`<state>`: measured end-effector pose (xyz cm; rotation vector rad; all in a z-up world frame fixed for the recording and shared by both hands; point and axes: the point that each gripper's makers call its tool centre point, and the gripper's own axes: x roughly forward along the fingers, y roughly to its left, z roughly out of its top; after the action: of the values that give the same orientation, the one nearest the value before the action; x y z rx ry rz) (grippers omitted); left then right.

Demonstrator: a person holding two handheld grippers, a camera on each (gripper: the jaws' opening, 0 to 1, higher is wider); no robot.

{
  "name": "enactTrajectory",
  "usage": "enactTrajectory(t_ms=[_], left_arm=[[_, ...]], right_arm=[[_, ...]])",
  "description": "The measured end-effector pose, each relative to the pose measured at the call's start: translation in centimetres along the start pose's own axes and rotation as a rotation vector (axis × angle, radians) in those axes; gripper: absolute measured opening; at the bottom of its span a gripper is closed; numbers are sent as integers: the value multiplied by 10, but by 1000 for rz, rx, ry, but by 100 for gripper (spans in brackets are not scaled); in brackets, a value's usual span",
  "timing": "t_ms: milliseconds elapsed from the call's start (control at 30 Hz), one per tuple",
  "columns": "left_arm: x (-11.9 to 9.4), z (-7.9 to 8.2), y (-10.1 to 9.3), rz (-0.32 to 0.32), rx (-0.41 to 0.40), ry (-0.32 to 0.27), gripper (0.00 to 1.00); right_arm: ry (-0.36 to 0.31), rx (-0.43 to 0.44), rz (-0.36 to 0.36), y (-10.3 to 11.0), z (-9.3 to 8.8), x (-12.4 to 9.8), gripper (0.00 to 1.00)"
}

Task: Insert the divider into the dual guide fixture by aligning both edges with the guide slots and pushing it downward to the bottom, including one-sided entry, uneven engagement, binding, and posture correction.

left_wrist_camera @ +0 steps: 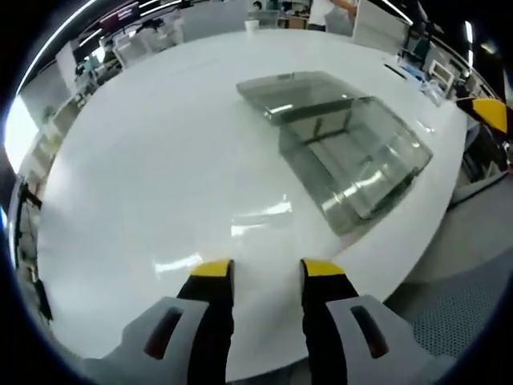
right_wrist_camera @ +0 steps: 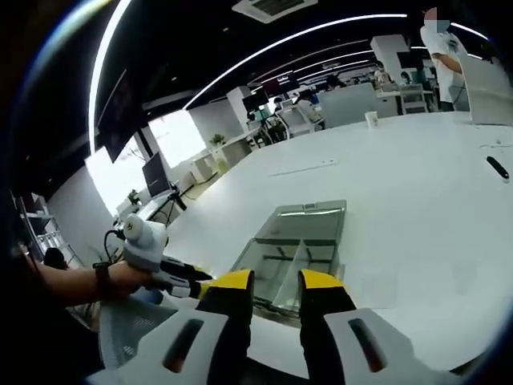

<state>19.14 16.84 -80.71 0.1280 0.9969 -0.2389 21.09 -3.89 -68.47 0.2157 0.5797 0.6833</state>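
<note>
Left gripper [left_wrist_camera: 266, 273]: jaws apart, nothing held, above the white table [left_wrist_camera: 160, 176].
Right gripper [right_wrist_camera: 275, 285]: jaws apart, nothing held.
Fixture: clear tray [left_wrist_camera: 353, 152] on the table, a divider [right_wrist_camera: 292, 263] standing in it.
Right gripper view: also shows the person's hand [right_wrist_camera: 132, 277] holding the left gripper.

Dual guide fixture [left_wrist_camera: 353, 160]: clear smoky-grey plastic tray, rectangular, lying flat on the white table [left_wrist_camera: 160, 160], at about 1 o'clock in the left gripper view, close to the table's edge. A flat grey lid-like panel [left_wrist_camera: 296, 92] sits at its far end, overlapping the rim. In the right gripper view the fixture [right_wrist_camera: 292, 249] lies at 12 o'clock just past the jaws, a thin translucent divider [right_wrist_camera: 290, 269] standing upright along its middle, splitting it into two compartments.
</note>
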Motion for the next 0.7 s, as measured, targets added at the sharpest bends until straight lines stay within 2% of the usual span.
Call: enactTrajectory(t_ms=[167,300,567,700], left_arm=[[-8,4,0,-13,-41,-28,31],[-12,7,0,-21,-94,-50,31],[-24,8,0,-29,-149,-97,31],[-31,15,-2,-43,-174,-146,31]], right_arm=[[-18,11,41,9,4,2,18],[-16,2,65,14,7,4,19],[-7,-17,106,25,10,9,19],[-1,-25,121,31,9,10,19]])
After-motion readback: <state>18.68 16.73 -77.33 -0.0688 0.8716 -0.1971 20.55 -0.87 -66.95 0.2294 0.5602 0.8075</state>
